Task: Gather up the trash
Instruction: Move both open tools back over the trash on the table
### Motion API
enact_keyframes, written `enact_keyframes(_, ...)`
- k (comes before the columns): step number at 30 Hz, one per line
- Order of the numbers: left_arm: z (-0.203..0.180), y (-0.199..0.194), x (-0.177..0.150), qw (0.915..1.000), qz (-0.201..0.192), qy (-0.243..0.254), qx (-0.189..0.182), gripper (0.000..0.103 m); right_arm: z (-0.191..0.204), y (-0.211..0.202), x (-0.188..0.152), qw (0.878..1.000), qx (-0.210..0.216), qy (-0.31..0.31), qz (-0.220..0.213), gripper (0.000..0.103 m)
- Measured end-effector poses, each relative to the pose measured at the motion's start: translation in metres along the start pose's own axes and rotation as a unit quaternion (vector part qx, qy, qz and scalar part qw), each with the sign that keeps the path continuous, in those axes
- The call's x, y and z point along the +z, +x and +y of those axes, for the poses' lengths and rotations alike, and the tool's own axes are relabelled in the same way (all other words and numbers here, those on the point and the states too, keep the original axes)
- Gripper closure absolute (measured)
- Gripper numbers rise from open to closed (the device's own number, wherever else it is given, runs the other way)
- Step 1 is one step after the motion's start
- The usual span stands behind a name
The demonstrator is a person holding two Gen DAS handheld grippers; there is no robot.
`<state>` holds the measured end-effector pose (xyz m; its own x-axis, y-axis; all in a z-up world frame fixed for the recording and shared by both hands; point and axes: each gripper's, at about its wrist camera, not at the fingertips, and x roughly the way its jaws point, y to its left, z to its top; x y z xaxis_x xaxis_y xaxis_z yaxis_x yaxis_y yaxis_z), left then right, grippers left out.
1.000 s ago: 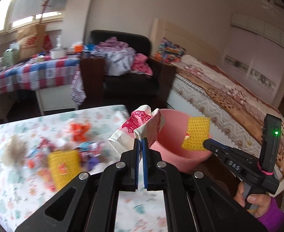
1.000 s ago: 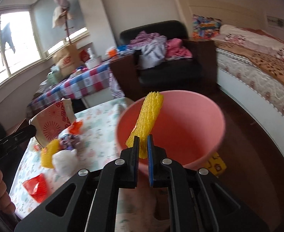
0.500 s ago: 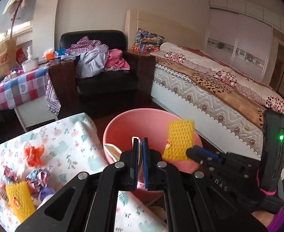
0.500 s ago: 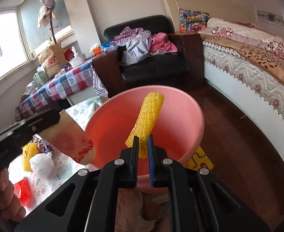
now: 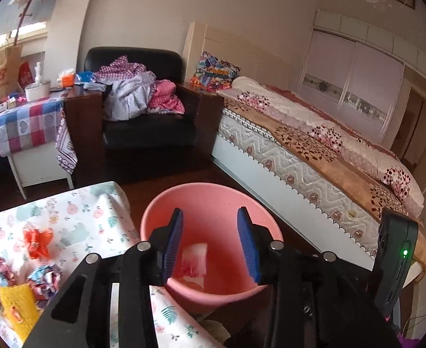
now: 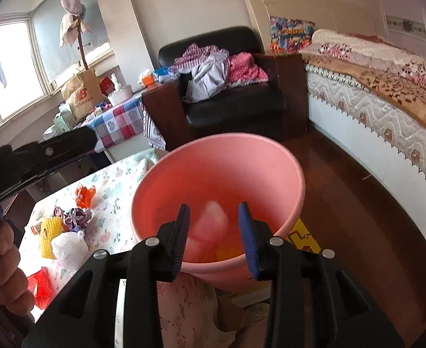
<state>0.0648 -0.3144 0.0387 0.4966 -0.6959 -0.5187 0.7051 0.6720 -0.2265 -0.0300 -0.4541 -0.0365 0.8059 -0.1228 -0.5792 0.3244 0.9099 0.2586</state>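
Paper cup (image 5: 194,259) below parted jaws

Daylit bedroom: black armchair (image 5: 143,110), bed (image 5: 314,156), checkered table (image 5: 18,127), dark wood floor (image 6: 358,220).

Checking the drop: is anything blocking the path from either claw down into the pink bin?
Nothing visible. Both the left claw and right claw have just opened, empty, over the pink bin, whose mouth is uncovered; a blurred pinkish piece is already inside.

left gripper (image 5: 210,243): jaws just sprung apart, carton (image 5: 194,261) now loose in bucket (image 5: 155,217) | right gripper (image 6: 214,233): jaws just opened, yellow net (image 6: 227,252) dropped into bucket
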Motion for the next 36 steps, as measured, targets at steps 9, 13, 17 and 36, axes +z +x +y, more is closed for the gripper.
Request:
enact_keyframes(9,0.032,-0.076,-0.016,0.9977,-0.025,-0.018,0.06,0.061,0.03,-0.032,-0.002,0.999,0.033,-0.015,-0.025,0.067)
enact_keyframes(13,0.06,-0.122,-0.036,0.9929,-0.031,-0.035,0.11,0.061,0.061,-0.045,-0.011,0.996,0.063,-0.055,-0.022,0.067)
enact_keyframes(17,0.095,-0.163,-0.058,0.9865,-0.029,-0.069,0.146,0.061,0.093,-0.053,-0.021,0.993,0.076,-0.091,-0.013,0.067)
enact_keyframes(36,0.188,-0.22,-0.18,0.9493,0.081,-0.206,0.223,0.061,0.187,-0.021,-0.068,0.956,0.205,-0.18,0.104,0.068)
